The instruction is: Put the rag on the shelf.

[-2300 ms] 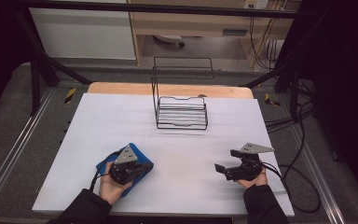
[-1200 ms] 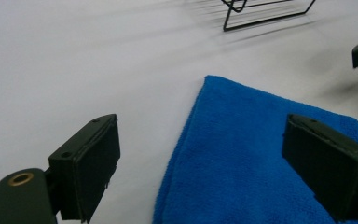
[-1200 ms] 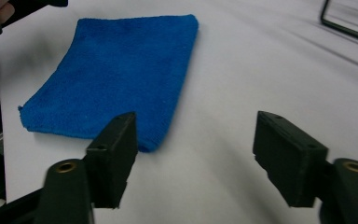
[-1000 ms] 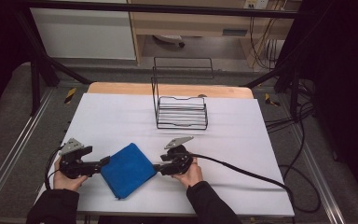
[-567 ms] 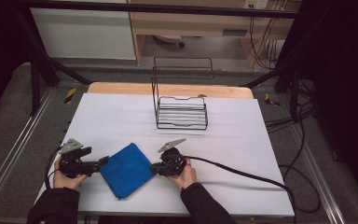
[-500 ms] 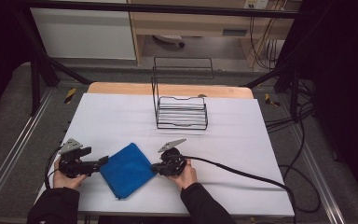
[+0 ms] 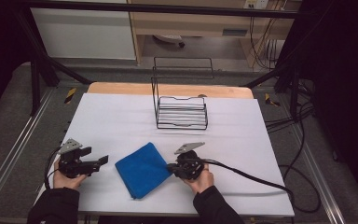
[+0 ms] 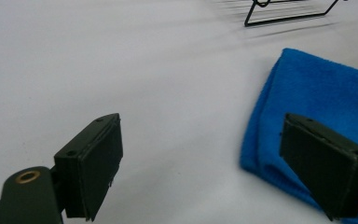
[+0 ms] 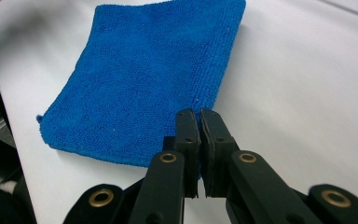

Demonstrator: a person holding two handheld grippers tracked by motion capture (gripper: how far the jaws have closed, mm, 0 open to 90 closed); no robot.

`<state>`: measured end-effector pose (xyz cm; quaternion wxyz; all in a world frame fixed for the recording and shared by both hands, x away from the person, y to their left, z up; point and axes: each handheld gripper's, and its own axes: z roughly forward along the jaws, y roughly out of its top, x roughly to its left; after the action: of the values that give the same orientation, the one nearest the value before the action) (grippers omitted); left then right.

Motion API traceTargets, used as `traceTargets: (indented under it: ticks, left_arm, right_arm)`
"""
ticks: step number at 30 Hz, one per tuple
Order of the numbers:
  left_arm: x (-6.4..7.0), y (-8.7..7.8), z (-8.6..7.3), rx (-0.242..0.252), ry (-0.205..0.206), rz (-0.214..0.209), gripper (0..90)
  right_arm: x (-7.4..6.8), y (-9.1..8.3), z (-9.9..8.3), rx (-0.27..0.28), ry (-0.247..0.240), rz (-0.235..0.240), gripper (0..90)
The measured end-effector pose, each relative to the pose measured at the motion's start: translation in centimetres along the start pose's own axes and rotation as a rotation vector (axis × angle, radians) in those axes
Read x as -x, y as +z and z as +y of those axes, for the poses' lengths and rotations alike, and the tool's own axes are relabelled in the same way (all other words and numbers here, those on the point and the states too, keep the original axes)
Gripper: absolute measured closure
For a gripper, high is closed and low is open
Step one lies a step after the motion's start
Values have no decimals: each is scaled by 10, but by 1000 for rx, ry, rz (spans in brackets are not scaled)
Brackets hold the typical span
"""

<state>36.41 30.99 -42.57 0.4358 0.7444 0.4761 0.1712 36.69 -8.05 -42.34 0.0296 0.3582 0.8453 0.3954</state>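
Cloth [image 7: 143,169] lies folded on the table [image 7: 121,121], between both grippers — left gripper [image 8: 214,163] gapes wide just beside it, right gripper [image 9: 199,122] pinched closed at its edge.

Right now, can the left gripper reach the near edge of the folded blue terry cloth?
Probably yes. The left gripper is open, the folded blue terry cloth lies just beyond its jaws, and only bare white table lies between.
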Motion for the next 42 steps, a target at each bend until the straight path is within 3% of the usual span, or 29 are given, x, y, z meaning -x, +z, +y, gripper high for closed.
traceTargets:
  ticks: [6,8,12,17,21,25,30,32,35,37,42]
  left_arm:
    - [2,2,0,-3,2,-3,136]
    - [3,2,0,-5,6,-4,136]
    - [4,4,0,-9,14,-12,136]
    - [5,4,0,-13,19,-15,136]
    - [5,4,0,-13,18,-18,135]
    - [6,5,0,-15,23,-20,136]
    - [7,7,0,-23,28,-22,136]
    - [7,7,0,-23,26,-23,136]
    - [8,7,0,-24,25,-23,136]
    - [8,7,0,-23,26,-23,136]
    - [8,7,0,-23,25,-24,136]
  right_arm:
    - [11,-10,-21,-12,43,11,852]
    - [13,-7,-24,-10,22,15,727]
    - [22,-3,-9,65,15,28,543]
    - [34,16,23,91,5,13,487]
    - [47,38,40,79,22,2,543]
    - [58,55,44,43,38,3,620]
    - [58,65,44,18,27,24,688]
    - [58,69,44,20,33,47,764]
    - [57,69,44,17,52,58,857]
    - [55,66,45,21,48,44,871]
    - [50,51,45,48,42,-37,876]
